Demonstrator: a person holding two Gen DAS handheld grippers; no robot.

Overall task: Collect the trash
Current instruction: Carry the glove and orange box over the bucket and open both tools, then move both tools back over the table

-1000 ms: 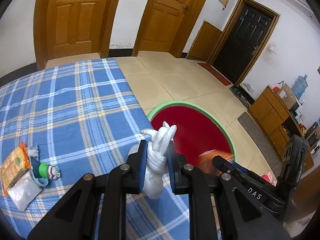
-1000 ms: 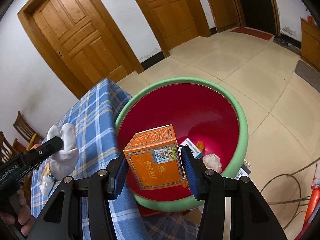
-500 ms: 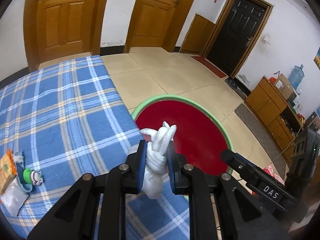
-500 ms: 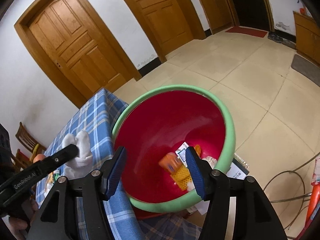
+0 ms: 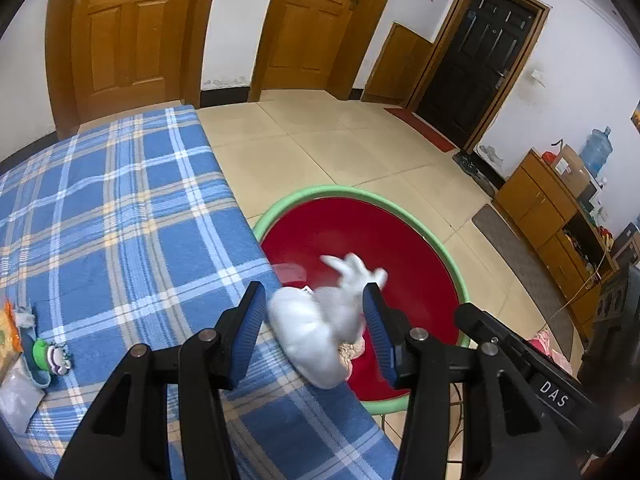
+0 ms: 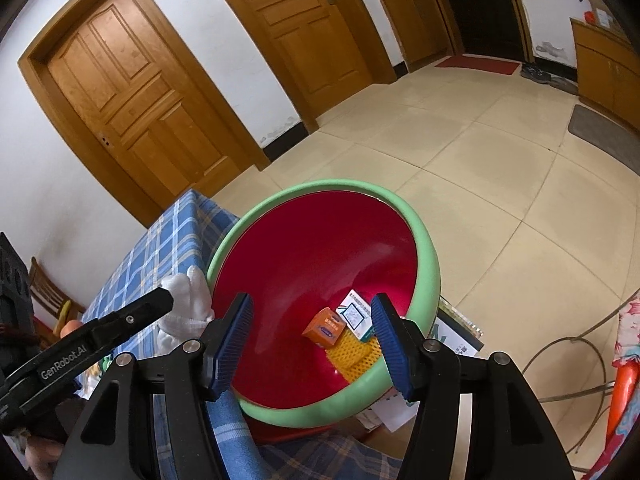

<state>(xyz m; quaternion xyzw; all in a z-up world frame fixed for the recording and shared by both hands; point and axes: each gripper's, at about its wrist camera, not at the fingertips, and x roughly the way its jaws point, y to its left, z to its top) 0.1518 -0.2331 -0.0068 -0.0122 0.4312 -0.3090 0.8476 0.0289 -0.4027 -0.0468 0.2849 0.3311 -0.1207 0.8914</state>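
- Left gripper (image 5: pixel 314 334) has its blue-padded jaws spread wide, and the white glove (image 5: pixel 320 328) sits between them, blurred, not pinched by either pad.
- The glove hangs right at the table's edge, its blurred fingertips reaching over the red basin (image 5: pixel 456 272), its bulk over the blue checked tablecloth (image 5: pixel 120 220).
- Right gripper (image 6: pixel 312 342) is also wide apart, holding nothing, poised over the basin's (image 6: pixel 428 256) green rim.
- Down in the basin: an orange box (image 6: pixel 325 327), a white-and-teal carton (image 6: pixel 356 314) just beside it, and a piece of yellow-orange mesh (image 6: pixel 354 354) touching both.
- From the right wrist view, the glove (image 6: pixel 188 308) shows just beyond the tip of the left gripper's black finger, hard against the basin's outer rim.
- At the left end of the table, well apart from the action: an orange packet (image 5: pixel 9 332), a small green-and-white object (image 5: pixel 48 354) I can't identify, and a clear bag of white powder (image 5: pixel 18 394).
- Beside the basin, some papers (image 6: pixel 452 340) under its rim, and on the tile floor a loop of cable (image 6: pixel 576 360).
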